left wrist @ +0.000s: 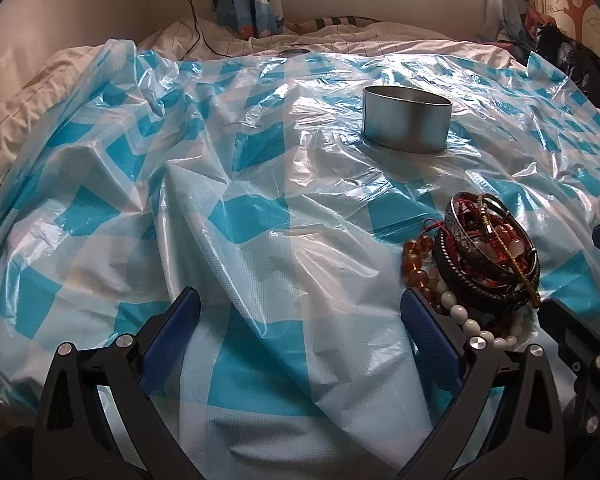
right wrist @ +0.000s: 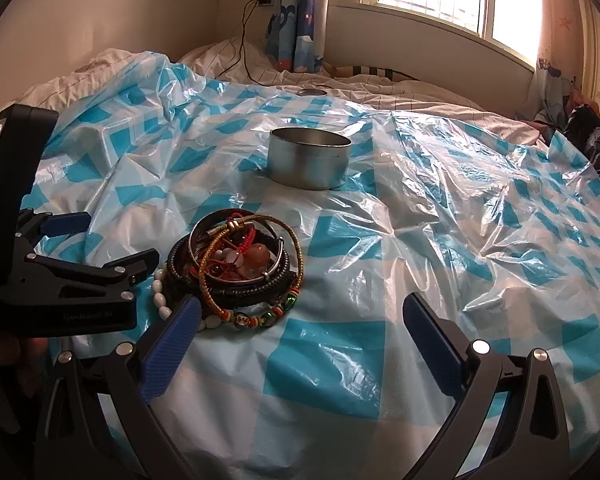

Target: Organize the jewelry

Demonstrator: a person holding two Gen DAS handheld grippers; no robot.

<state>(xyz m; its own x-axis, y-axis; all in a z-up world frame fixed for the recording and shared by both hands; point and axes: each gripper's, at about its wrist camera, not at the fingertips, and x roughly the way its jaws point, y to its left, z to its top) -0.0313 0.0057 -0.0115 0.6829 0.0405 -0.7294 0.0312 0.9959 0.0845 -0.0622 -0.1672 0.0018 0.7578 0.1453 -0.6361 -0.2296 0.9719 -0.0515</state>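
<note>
A tangled pile of bracelets and bead strings (left wrist: 488, 256) lies on the blue-and-white checked plastic sheet (left wrist: 260, 208), with amber, white and red beads, dark braided bands and a gold cord. Farther back stands an open round metal tin (left wrist: 406, 118). My left gripper (left wrist: 300, 320) is open and holds nothing, and its right finger is just left of the pile. In the right wrist view the pile (right wrist: 236, 264) sits just past my right gripper's left finger. The right gripper (right wrist: 300, 336) is open and holds nothing. The tin (right wrist: 310, 158) is behind the pile, and the left gripper (right wrist: 122, 237) is at the pile's left.
The plastic sheet (right wrist: 440, 220) covers a rumpled bed. A small round lid (right wrist: 311, 91) lies at its far edge. A black cable (right wrist: 244, 40) runs down from a wall socket beside a patterned curtain (right wrist: 296, 20). A black bag (right wrist: 596, 148) sits at the right.
</note>
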